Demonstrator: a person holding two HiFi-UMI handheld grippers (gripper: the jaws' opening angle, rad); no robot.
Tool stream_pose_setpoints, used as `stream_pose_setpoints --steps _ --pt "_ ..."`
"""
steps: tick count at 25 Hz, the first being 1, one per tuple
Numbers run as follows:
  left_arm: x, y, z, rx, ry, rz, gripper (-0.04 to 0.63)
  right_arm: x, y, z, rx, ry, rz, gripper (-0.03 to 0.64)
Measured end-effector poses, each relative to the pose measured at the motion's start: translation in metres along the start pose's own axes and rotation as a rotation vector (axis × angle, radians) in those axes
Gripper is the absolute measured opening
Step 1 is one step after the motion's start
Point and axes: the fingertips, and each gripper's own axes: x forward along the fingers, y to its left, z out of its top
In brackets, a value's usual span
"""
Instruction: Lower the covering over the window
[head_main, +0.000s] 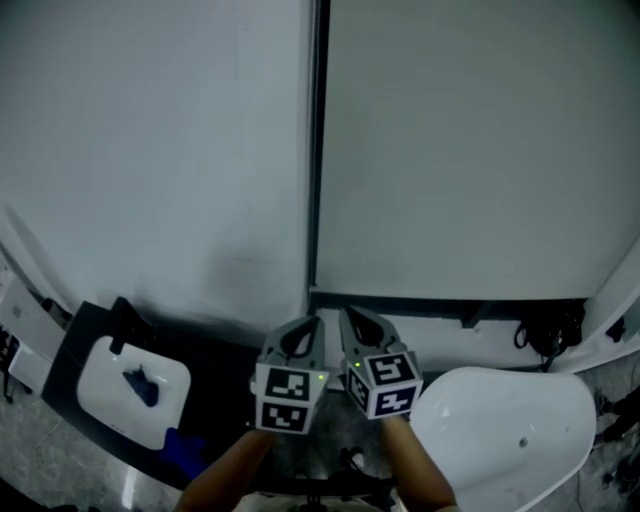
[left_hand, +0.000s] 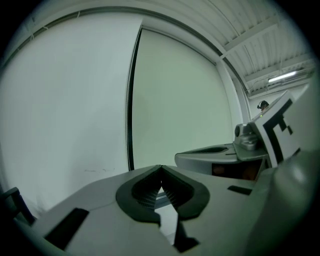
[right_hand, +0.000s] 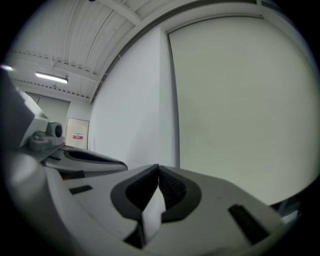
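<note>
Two pale window shades hang side by side ahead of me, the left shade (head_main: 150, 150) and the right shade (head_main: 480, 150), split by a dark upright strip (head_main: 317, 150). The right shade ends in a dark bottom rail (head_main: 450, 299) just above my grippers. My left gripper (head_main: 312, 328) and right gripper (head_main: 350, 318) are held close together, pointing at the strip, both shut and empty. In the left gripper view the shut left gripper (left_hand: 160, 168) faces the strip (left_hand: 131, 100). The right gripper view shows the shut right gripper (right_hand: 158, 167) in front of the right shade (right_hand: 240, 100).
A white chair seat (head_main: 510, 440) stands at the lower right. At the lower left a dark tray (head_main: 75, 345) holds a white pad with a blue thing on it. Black cables (head_main: 545, 335) hang under the window's right end.
</note>
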Motion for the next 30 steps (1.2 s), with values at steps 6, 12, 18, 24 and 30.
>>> stream_pose_setpoints --steps 6,12,18,24,30 --pt "0.026 0.016 0.014 0.007 -0.011 0.050 0.017 0.038 -0.015 0.019 -0.023 -0.032 0.084 0.017" --pt "0.062 0.032 0.024 0.007 -0.015 0.115 0.017 0.080 -0.021 0.029 -0.033 -0.067 0.247 0.017" --pt "0.091 0.051 0.037 0.002 -0.023 0.194 0.017 0.120 -0.033 0.047 -0.018 -0.120 0.401 0.018" --pt "0.107 0.065 0.045 -0.003 -0.020 0.247 0.017 0.153 -0.040 0.058 -0.042 -0.131 0.489 0.018" --pt "0.114 0.078 0.052 -0.006 -0.036 0.275 0.017 0.179 -0.038 0.073 -0.068 -0.142 0.591 0.020"
